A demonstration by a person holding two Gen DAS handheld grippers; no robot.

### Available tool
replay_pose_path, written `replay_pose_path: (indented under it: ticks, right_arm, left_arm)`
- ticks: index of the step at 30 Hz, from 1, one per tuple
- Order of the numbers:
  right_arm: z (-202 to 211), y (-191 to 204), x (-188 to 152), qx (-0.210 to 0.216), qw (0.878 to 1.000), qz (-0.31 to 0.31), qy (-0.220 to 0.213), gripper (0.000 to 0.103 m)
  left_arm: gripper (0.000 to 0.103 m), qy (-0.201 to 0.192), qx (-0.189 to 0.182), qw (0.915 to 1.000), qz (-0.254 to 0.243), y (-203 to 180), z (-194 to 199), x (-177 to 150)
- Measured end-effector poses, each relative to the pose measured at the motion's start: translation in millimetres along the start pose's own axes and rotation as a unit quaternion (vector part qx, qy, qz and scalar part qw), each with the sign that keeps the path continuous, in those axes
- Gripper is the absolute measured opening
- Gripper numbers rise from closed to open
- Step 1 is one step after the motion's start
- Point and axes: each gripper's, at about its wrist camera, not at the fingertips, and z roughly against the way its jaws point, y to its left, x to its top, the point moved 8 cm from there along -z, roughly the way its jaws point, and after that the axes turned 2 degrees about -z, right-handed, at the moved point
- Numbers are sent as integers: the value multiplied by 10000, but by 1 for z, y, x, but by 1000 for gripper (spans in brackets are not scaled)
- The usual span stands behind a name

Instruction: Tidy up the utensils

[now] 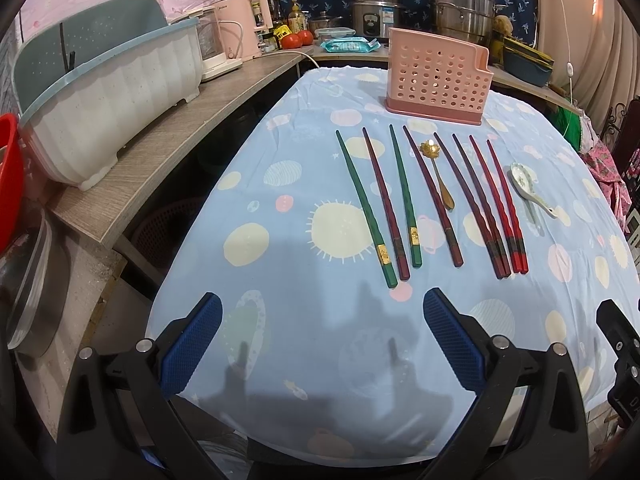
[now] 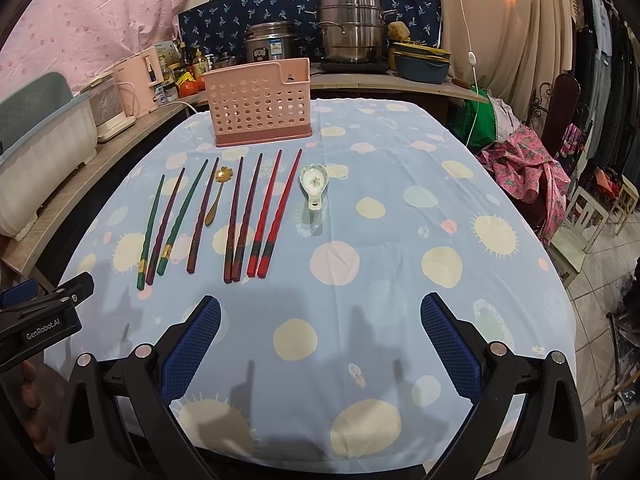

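Observation:
A pink perforated utensil holder [image 1: 437,83] [image 2: 260,106] stands at the far side of the blue patterned tablecloth [image 1: 280,240] [image 2: 400,220]. In front of it lie several chopsticks in a row: green ones [image 1: 366,208] [image 2: 150,228], dark purple ones [image 1: 432,196] [image 2: 236,216] and red ones [image 1: 502,200] [image 2: 276,212]. A gold spoon [image 1: 438,176] [image 2: 216,196] lies among them, and a white ceramic spoon [image 1: 528,188] [image 2: 314,186] lies to their right. My left gripper [image 1: 322,308] and right gripper [image 2: 320,308] hover open near the table's front edge, short of the utensils, holding nothing.
A wooden counter on the left carries a white dish rack [image 1: 108,100] [image 2: 40,140] and a pink appliance [image 1: 240,24]. Steel pots [image 1: 460,4] [image 2: 352,28] stand behind the holder. Clothes and chairs [image 2: 560,160] crowd the right side. A red basin [image 1: 8,176] sits far left.

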Motion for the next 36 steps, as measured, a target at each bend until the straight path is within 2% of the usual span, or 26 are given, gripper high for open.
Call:
replay_pose_path:
  ticks: [36]
  right_arm:
    - [0,-1,0,12,10000,-6,-2,96]
  left_arm:
    - [96,44,-39,10000,39,4,-3,-4]
